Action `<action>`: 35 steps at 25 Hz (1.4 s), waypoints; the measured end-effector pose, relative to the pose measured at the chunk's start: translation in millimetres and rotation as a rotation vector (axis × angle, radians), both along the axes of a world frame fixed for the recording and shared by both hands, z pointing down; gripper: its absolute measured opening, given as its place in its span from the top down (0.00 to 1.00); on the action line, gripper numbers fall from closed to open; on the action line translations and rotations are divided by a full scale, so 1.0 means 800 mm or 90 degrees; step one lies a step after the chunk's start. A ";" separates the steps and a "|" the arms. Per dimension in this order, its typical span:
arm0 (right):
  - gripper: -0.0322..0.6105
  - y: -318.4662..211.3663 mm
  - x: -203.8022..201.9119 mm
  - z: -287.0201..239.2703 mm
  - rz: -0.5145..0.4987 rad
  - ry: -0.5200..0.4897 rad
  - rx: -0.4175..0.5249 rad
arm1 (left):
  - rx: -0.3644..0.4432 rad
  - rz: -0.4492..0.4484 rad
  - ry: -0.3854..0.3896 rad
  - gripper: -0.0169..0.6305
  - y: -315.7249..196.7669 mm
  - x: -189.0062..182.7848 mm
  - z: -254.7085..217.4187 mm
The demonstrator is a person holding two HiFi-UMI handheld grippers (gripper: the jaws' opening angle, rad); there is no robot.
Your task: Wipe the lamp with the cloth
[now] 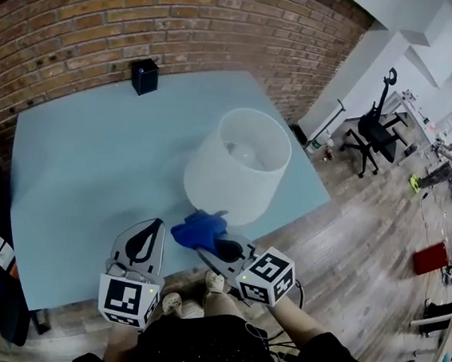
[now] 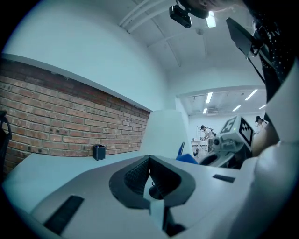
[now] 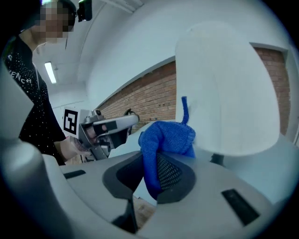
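The right tongs (image 3: 152,164) are clamped on the bunched blue cloth (image 3: 166,135), held just beside the lower edge of the white lamp (image 1: 237,169) that stands on the bench (image 1: 83,161). I judge the wiping is only about to start. The next move calls for pressing the cloth lightly against the shade and sweeping around it, while the left tongs (image 2: 149,161), closed and empty, could steady it. The small dark pot (image 1: 144,77) by the brick wall hides its contents.

My feed is bright and even, with a cool blue cast; shadows round the lamp (image 1: 239,169) are soft. Ceiling strips (image 2: 209,97) right of the lamp glare in the left gripper view. Fisheye bends all edges, corners go black, and the closest foreground blurs.
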State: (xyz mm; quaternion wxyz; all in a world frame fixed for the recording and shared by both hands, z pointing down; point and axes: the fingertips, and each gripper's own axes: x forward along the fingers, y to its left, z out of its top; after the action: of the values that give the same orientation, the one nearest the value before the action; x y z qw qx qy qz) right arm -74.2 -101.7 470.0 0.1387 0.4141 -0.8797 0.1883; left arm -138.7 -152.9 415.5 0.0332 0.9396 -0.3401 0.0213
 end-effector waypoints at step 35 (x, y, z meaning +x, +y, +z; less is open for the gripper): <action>0.86 -0.167 0.082 0.117 0.287 0.341 0.232 | -0.066 -0.098 -0.069 0.96 -0.008 -0.041 0.072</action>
State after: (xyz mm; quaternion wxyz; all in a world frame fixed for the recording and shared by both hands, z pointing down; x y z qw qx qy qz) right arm -8.8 -235.2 563.2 0.2430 0.6494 -0.7181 -0.0598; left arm -171.8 -159.3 473.0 0.0652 0.9051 -0.4110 0.0871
